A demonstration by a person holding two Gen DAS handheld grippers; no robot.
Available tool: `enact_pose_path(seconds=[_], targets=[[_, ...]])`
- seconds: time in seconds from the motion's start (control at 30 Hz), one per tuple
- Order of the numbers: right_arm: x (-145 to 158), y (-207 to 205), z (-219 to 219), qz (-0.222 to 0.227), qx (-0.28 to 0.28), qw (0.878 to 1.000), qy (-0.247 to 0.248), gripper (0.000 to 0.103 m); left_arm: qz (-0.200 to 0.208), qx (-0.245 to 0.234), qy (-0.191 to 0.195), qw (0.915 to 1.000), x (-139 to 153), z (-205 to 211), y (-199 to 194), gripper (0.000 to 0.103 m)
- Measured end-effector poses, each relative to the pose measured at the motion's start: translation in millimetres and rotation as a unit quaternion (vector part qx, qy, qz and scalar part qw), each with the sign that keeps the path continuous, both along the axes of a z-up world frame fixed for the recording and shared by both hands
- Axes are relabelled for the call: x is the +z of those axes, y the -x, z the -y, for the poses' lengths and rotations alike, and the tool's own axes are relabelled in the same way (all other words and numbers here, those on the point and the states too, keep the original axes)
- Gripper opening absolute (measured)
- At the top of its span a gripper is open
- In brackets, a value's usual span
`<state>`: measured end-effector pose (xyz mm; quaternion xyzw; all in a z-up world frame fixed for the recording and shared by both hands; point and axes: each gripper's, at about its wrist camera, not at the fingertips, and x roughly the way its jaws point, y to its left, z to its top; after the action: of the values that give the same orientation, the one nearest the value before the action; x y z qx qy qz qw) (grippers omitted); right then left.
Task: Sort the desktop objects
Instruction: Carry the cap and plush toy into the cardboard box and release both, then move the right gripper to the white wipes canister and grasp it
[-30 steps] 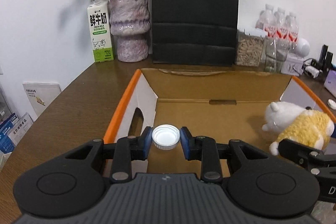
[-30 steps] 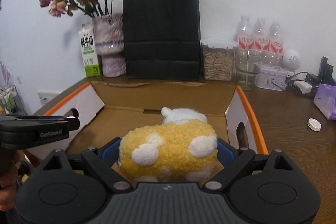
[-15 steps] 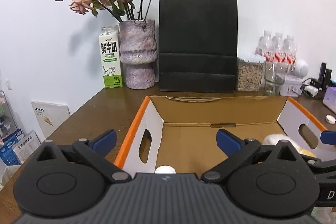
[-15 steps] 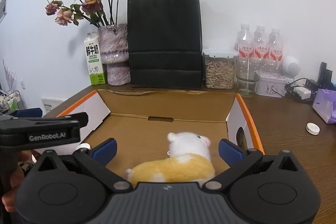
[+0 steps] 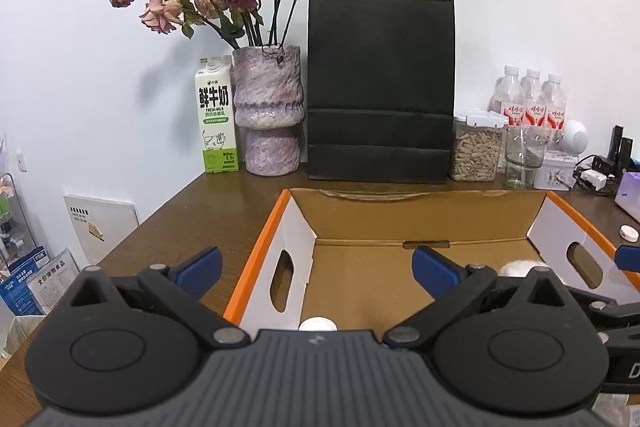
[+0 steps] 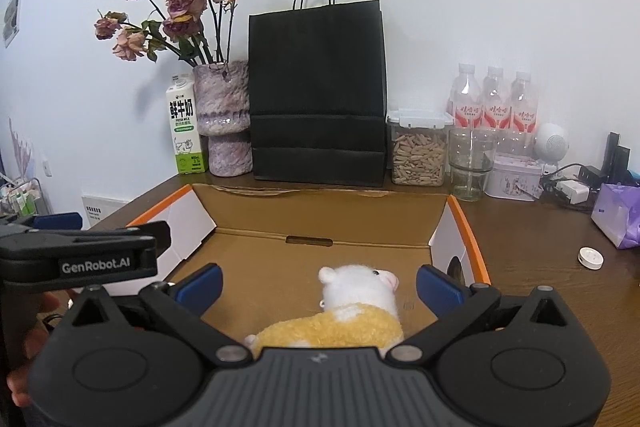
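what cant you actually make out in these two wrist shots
- White bottle cap, left wrist view: only its top edge shows, the rest is behind the left gripper body.
- Plush toy, right wrist view: rear hidden under the right gripper body; in the left view only a white tuft shows.
- Cardboard box: near wall hidden in both views.
- Milk carton: small print too tiny to read.

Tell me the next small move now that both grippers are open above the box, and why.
Probably swing the right gripper out toward the small white round cap lying on the table right of the cardboard box. Its jaws stand open and empty, the plush toy lies inside the box, and the white cap dropped by the left gripper is in too.
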<state>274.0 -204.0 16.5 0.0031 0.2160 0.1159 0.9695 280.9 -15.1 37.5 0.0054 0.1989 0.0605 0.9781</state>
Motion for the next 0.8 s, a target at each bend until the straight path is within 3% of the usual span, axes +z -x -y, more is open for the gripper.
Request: enact_pose_path(seconds=[0.43, 0.8], targets=[[32, 34, -7, 0.041, 0.007, 0.999, 0.021, 0.103, 0.058, 0.004, -0.006, 0.9983, 37, -15, 36, 0.103], [26, 90, 10, 0.026, -0.003, 0.999, 0.029, 0.103, 0.051, 0.033, -0.028, 0.9978, 38, -62, 91, 0.103]])
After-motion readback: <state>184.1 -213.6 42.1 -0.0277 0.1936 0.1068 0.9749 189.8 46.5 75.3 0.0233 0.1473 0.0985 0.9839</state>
